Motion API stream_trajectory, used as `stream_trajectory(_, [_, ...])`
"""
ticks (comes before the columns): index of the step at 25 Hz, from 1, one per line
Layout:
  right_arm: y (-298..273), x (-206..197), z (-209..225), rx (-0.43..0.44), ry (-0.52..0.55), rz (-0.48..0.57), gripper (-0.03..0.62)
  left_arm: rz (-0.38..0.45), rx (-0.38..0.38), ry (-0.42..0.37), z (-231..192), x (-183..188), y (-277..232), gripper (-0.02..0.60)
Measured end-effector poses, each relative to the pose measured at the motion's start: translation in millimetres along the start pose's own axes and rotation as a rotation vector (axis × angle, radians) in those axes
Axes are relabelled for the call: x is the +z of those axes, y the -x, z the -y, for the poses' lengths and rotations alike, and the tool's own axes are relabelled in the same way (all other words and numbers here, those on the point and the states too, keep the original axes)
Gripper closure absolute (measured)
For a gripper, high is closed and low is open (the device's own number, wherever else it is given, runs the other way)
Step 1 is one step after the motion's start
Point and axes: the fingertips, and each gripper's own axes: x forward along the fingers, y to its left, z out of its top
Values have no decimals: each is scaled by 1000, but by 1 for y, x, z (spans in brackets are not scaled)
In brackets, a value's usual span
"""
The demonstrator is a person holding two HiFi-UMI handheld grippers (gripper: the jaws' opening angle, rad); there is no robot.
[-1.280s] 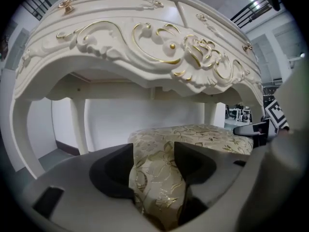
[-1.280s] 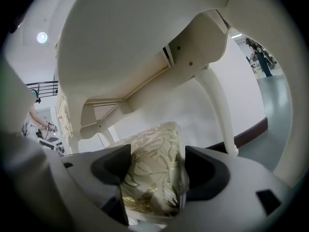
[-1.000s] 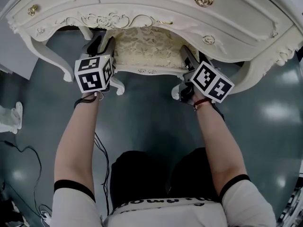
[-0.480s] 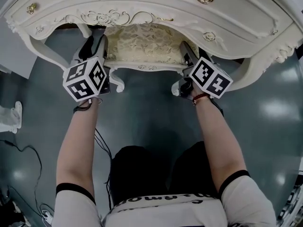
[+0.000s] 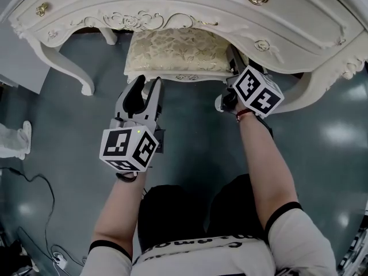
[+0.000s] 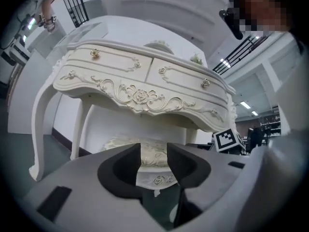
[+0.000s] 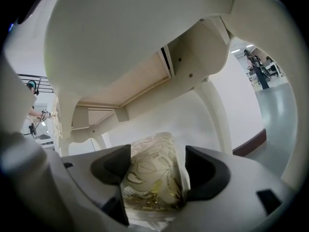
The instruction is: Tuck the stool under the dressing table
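Observation:
The stool (image 5: 175, 52), cream with a gold-patterned cushion, stands beneath the carved cream dressing table (image 5: 190, 4), its front edge showing. My left gripper (image 5: 147, 86) hangs in front of the stool's left corner, apart from it, open with nothing between its fingers. In the left gripper view (image 6: 154, 170) the stool (image 6: 153, 154) shows well beyond the jaws, under the dressing table (image 6: 140, 95). My right gripper (image 5: 233, 62) reaches under the table's edge at the stool's right corner. In the right gripper view (image 7: 157, 178) the jaws are shut on the cushion's edge (image 7: 153, 166).
A curved table leg (image 5: 64, 68) stands left of the stool, another leg (image 5: 307, 94) at the right. A black cable (image 5: 35, 184) and a white object (image 5: 14, 142) lie on the grey floor at the left. The person's legs are directly below.
My left gripper has let go of the stool's left side, drawn back toward the person and rolled. The right gripper has stayed on the stool's right corner.

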Motion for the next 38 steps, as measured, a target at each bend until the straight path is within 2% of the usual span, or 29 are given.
stream_trajectory(3, [19,4,2,-76,32,-23,256,-29,-6,0,10,3,2,424])
stream_trajectory(6, [49,-1,-1,-123,32,-103,256,-123,23,33,18,1,11,514])
stream_trajectory(9, [86,-11,-9,-134,-6,-211,258,-229,42,93,28,2,31,529])
stream_trajectory(12, [124,-16,-21,-150,-27,-341,266,-307,83,117,39,21,56,540])
stream_trajectory(13, [137,-15,-25,-162,-36,-386,298,-333,108,123,43,30,65,541])
stream_trajectory(14, [151,-12,-29,-178,-44,-429,434,-357,132,134,49,40,74,542])
stream_trajectory(15, [165,-7,-34,-193,-51,-466,519,-377,151,151,56,52,83,543])
stream_trajectory(17, [189,10,-50,-188,-50,-521,519,-406,166,185,75,77,99,545])
stream_trajectory(22, [224,81,-114,-17,-29,-564,550,-408,160,211,121,154,120,545])
stream_trajectory(26, [244,158,-157,138,-46,-539,557,-340,166,218,156,231,119,546])
stream_trajectory(32, [262,306,-224,344,22,-383,559,-183,121,139,203,384,113,546])
stream_trajectory(38, [279,444,-289,494,53,-181,559,-62,68,82,235,501,114,546])
